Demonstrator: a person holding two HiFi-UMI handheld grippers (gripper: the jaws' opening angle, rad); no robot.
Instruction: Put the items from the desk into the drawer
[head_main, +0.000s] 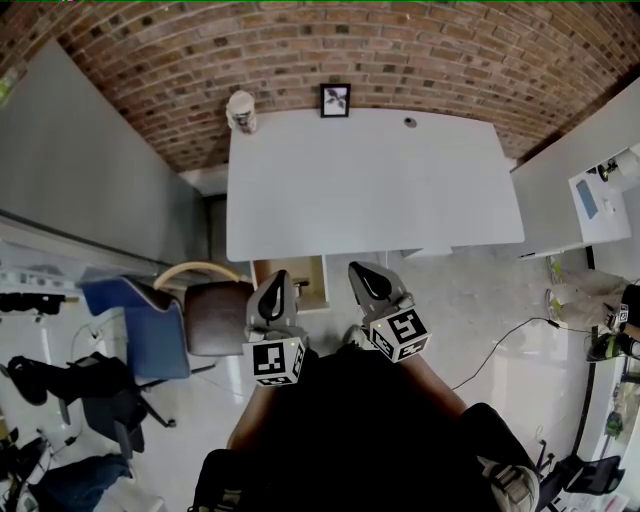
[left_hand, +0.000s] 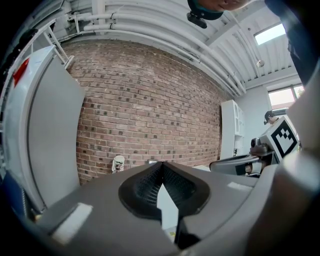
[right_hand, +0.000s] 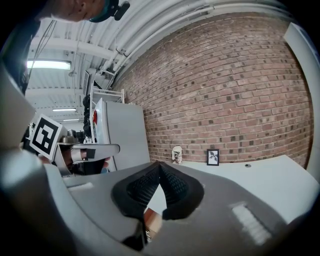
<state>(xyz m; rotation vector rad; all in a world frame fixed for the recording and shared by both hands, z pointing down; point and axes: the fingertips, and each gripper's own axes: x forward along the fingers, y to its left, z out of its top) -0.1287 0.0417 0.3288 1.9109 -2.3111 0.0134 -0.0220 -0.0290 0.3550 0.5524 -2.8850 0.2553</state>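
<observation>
The brick wall (head_main: 320, 50) runs behind a white counter (head_main: 370, 190) that fills the middle of the head view. A brown chair (head_main: 215, 315) stands at the counter's near-left corner, beside a blue one (head_main: 150, 325). Under the counter's near edge a wood-lined drawer (head_main: 297, 272) stands pulled out. The left claw (left_hand: 161, 167) and right claw (right_hand: 159, 167) are held side by side near the drawer, both clenched tip to tip on nothing. The task's things stand along the counter's far edge, by the wall: a framed picture (head_main: 335, 100) upright, a small pale figure (head_main: 241, 111) at the far-left corner, and a small dark round thing (head_main: 410, 122) to the right of the picture.
</observation>
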